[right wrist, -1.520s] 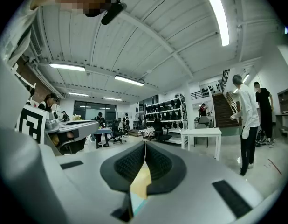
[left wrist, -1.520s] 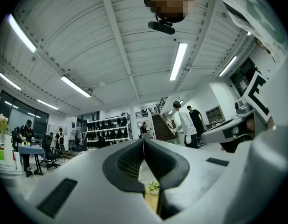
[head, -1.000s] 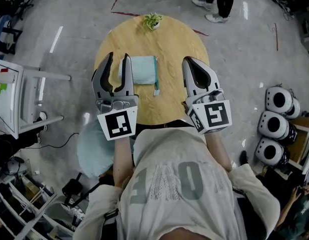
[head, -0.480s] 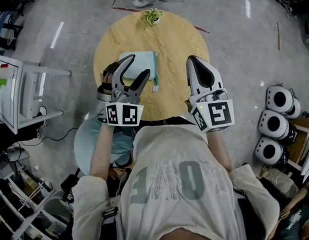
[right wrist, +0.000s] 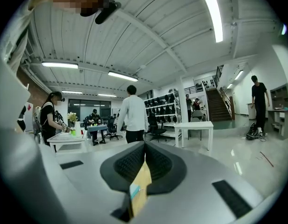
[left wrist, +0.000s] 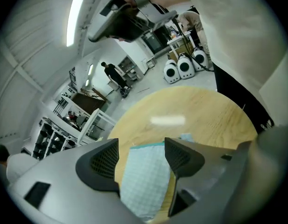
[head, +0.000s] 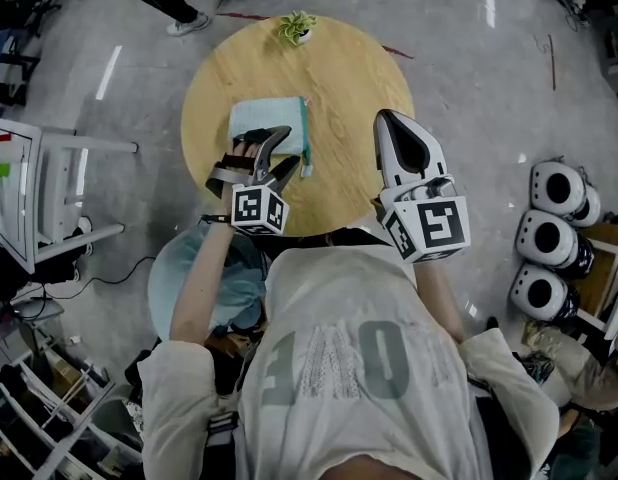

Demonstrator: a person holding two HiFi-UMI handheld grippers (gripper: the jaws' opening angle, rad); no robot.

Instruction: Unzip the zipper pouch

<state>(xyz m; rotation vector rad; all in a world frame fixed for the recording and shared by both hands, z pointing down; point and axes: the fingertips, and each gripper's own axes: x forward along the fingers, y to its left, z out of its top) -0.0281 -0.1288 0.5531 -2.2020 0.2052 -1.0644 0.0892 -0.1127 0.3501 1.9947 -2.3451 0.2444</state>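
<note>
In the head view, a glossy grey floor (head: 489, 108) surrounds the round wooden bench (head: 349, 88), with a white table (head: 14, 198) at the left edge of the frame and three white rounded units (head: 549, 238) lined up at the right edge. The right gripper view shows a white ribbed ceiling (right wrist: 148, 36) with long strip lights (right wrist: 213, 13). Below it, another white table (right wrist: 195, 125) stands right of centre and a staircase (right wrist: 223, 104) rises further right.

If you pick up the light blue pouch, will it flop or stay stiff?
Probably flop: the pouch looks like thin quilted fabric lying flat on the table. It seems light, so a push would likely slide it, not tip it.
</note>
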